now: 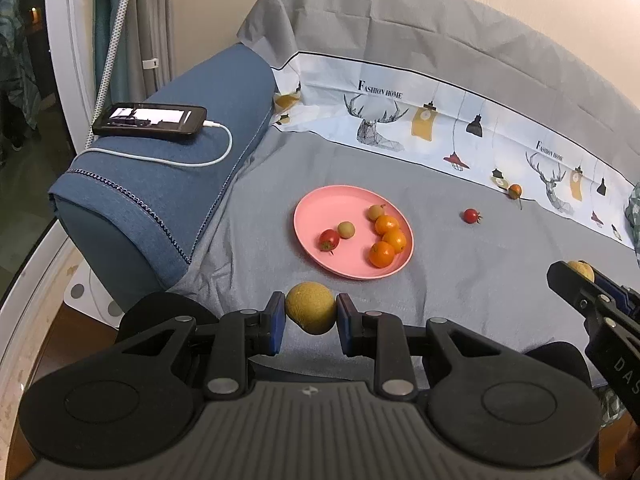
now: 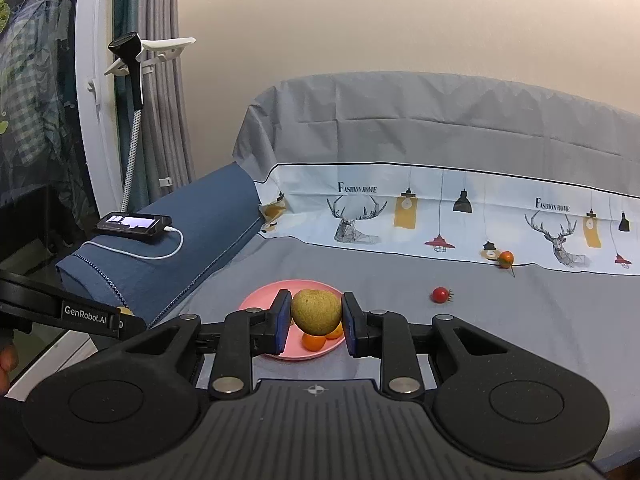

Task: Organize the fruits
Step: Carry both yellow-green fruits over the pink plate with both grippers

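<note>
Each gripper, left [image 1: 311,317] and right [image 2: 316,318], pinches a tan longan near the pink plate [image 1: 320,204]; released high, either could roll off.

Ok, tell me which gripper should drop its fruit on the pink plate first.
Probably the left. The left gripper holds its tan fruit just short of the pink plate's near rim. The right gripper, shut on its own tan fruit, sits farther off to the side.
</note>
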Demonstrator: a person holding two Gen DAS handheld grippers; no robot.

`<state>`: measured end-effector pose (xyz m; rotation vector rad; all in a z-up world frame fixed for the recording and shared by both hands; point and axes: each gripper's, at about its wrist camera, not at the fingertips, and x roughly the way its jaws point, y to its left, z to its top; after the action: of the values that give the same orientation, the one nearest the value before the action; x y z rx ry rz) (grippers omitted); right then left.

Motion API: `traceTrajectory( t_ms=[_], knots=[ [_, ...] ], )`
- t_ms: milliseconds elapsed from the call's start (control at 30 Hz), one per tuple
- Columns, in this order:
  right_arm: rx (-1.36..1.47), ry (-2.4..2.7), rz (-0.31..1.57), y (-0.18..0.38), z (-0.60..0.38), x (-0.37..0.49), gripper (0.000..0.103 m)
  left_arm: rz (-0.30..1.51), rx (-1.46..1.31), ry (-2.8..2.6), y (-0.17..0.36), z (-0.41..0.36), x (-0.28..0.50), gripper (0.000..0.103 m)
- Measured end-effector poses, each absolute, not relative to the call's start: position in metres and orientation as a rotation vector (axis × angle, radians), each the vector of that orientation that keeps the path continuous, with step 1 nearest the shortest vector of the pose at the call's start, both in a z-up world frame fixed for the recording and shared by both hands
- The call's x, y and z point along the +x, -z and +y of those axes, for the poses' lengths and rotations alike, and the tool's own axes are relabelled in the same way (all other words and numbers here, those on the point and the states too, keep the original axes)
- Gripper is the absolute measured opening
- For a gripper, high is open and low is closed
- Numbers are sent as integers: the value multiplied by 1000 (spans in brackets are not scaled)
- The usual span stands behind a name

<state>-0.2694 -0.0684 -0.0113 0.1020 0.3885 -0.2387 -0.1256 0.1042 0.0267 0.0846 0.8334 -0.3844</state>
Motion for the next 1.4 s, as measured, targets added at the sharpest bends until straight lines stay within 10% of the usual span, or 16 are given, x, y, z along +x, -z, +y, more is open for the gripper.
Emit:
traceTrajectory(
  t_ms=[1400],
  knots=[
    [149,239,507,36,-86,-235,28,909,117,382,-4,86,-94,30]
  ],
)
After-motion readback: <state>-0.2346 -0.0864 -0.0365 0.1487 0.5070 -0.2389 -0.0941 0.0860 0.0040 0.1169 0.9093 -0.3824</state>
